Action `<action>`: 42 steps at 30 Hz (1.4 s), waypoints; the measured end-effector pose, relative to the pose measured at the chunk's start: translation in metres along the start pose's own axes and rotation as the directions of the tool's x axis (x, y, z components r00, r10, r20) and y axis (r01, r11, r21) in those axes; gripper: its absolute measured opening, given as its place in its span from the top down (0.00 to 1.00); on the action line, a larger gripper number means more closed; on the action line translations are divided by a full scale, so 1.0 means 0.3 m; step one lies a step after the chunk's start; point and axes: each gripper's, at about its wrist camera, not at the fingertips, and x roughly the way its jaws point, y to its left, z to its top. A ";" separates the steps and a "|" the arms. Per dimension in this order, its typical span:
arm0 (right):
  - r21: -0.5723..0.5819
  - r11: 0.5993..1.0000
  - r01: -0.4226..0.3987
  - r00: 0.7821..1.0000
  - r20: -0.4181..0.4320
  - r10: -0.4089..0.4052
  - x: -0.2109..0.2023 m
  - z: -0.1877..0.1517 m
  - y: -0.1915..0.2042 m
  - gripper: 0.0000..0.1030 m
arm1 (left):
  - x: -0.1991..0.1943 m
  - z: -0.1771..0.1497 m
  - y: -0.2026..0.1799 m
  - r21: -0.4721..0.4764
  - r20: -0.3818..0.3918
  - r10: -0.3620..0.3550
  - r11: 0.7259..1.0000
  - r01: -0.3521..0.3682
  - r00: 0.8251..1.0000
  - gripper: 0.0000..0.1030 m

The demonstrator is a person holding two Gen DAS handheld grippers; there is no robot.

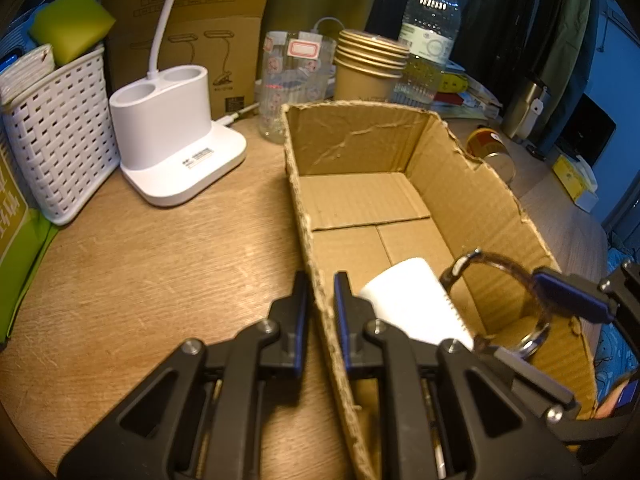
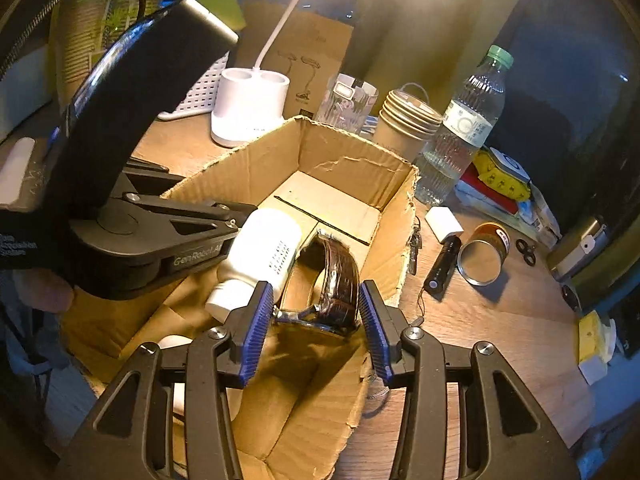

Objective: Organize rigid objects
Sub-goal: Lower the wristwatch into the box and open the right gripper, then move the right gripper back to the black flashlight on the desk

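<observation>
Taking the cardboard box [image 1: 400, 200] as the landmark and going left to right: far to its left stands a white woven basket [image 1: 60, 136] with a green sponge [image 1: 72, 24] in it, then a white lamp base [image 1: 176, 136], closer to the box. Behind the box are a clear glass [image 1: 292, 84], a stack of paper cups [image 1: 370, 64] and a water bottle [image 1: 430, 36]. To the right of the box a tin can [image 1: 490, 148] lies on its side on the wooden desk [image 1: 140, 272].

The left gripper [image 1: 320, 312] is clamped on the box's left wall, one finger outside and one inside. Inside the box, at the near end, lies a white bottle [image 1: 412, 300], and just right of it a wristwatch [image 1: 504, 280] sits between the fingers of the right gripper [image 2: 316, 316]. Those fingers stand apart on either side of the watch band; whether they touch it I cannot tell.

The right wrist view alone shows what lies on the desk right of the box: a bunch of keys [image 2: 414, 244] against the wall, a small white block [image 2: 443, 222], a black flashlight [image 2: 442, 264], and small black scissors [image 2: 526, 251] beyond the can. The left wrist view alone shows the basket's contents.
</observation>
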 end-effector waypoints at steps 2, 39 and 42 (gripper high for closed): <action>0.002 1.000 -0.006 1.000 0.002 0.006 -0.005 0.002 0.000 0.51 | 0.000 0.001 -0.003 0.000 0.000 0.000 1.000 0.000 1.000 0.87; 0.263 0.964 0.037 0.993 0.100 -0.065 -0.095 -0.039 -0.299 0.45 | 0.002 0.001 -0.003 0.000 0.003 0.000 1.000 0.000 1.000 0.87; 0.282 0.959 0.033 0.994 0.089 -0.061 -0.073 -0.047 -0.323 0.45 | 0.004 0.001 -0.005 0.000 0.003 0.000 1.000 0.000 1.000 0.87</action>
